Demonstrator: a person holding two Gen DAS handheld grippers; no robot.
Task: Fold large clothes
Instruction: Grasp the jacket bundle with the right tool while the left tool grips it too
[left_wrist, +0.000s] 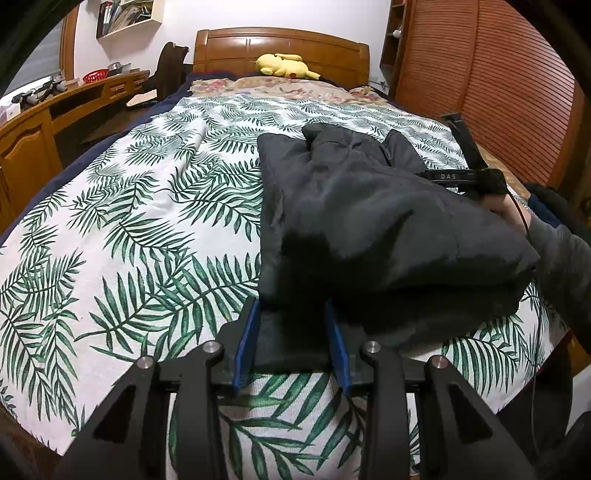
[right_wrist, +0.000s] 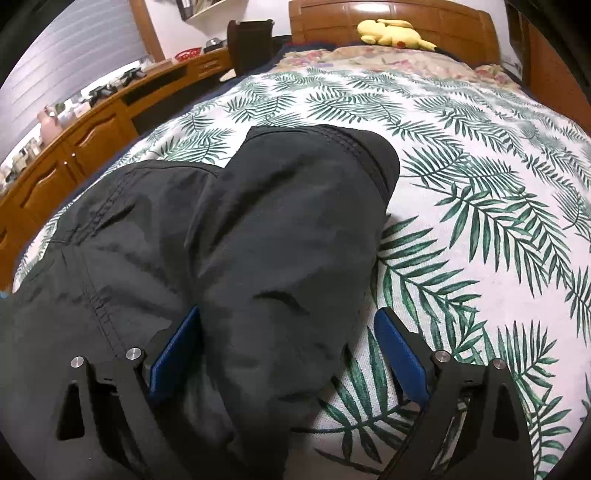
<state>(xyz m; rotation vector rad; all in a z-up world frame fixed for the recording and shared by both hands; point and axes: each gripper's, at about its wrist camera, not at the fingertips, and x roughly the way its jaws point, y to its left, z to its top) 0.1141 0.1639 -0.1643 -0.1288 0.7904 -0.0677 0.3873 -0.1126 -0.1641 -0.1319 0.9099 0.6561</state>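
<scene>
item: dark jacket (right_wrist: 258, 240) between both parted grippers, left gripper (left_wrist: 291, 314) and right gripper (right_wrist: 288, 332), unclamped; risk: bulky fold springing open.

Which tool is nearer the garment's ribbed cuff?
Right. The right tool straddles the sleeve leading to the ribbed cuff; the left tool sits at the dark garment's near edge.

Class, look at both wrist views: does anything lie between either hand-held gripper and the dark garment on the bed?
Nothing visible does. The dark garment already lies between the open pads of the right hand-held gripper and the left hand-held gripper.
</scene>
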